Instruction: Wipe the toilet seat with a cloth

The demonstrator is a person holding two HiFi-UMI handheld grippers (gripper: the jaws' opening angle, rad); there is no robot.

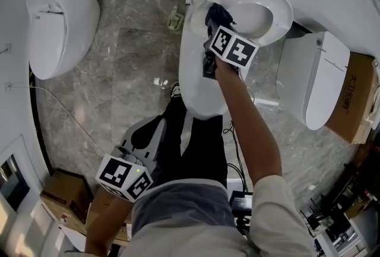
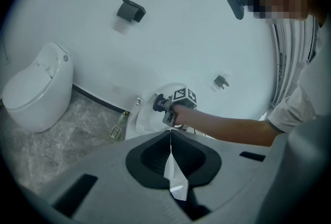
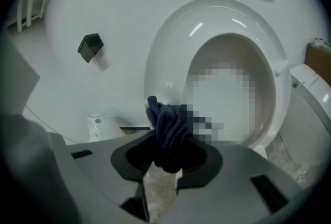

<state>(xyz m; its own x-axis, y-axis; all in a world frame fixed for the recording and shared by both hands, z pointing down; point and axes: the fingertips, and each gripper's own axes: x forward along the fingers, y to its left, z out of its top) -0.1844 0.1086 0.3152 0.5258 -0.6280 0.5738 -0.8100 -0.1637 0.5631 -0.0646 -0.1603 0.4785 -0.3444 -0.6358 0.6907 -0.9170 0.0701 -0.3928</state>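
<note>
Cloth at seat rim
Right gripper (image 3: 168, 154) clamps the dark cloth (image 1: 218, 12) at nine o'clock on the toilet seat (image 1: 284, 6), head view; press it flat and sweep clockwise in overlapping passes. Left gripper (image 2: 170, 166) hangs closed, empty.

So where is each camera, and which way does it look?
Head view: on the person's head, looking steeply down at the toilet seat; shows arms, legs, left gripper, right gripper.
Left gripper view: on the left gripper, facing wall and toilet; shows its shut jaws, the right arm.
Right gripper view: on the right gripper, facing the seat; shows jaws shut on the cloth.
Shared: head and left gripper views both show the right gripper.
</note>
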